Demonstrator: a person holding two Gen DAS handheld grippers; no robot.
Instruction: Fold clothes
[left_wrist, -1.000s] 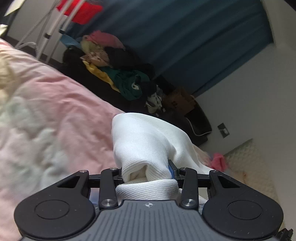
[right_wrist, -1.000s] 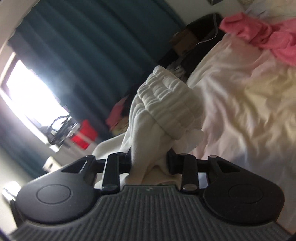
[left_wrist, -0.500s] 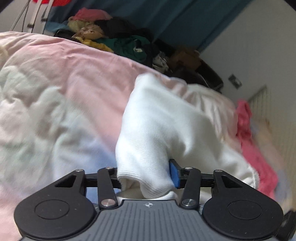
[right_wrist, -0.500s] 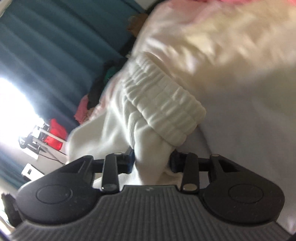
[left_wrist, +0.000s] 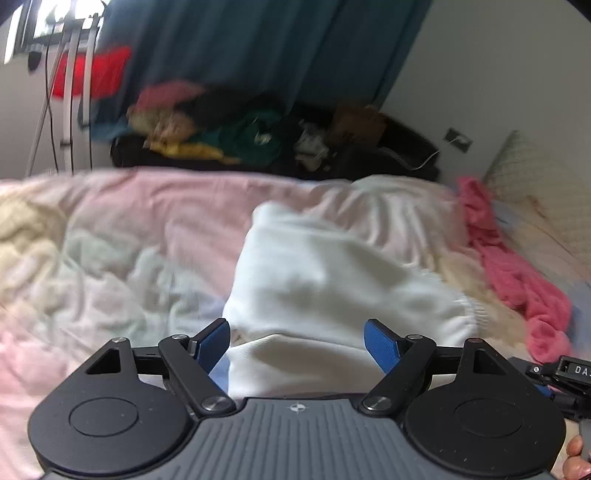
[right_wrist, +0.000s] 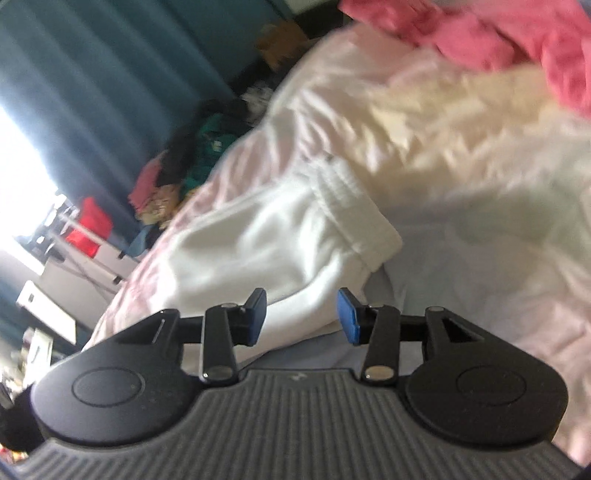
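Fingers of our left gripper stand spread wide, the white garment lying on the bed between and ahead of them, gripped by neither. Our right gripper is likewise parted, the garment's ribbed edge just ahead. Farther right lies a pink cloth.
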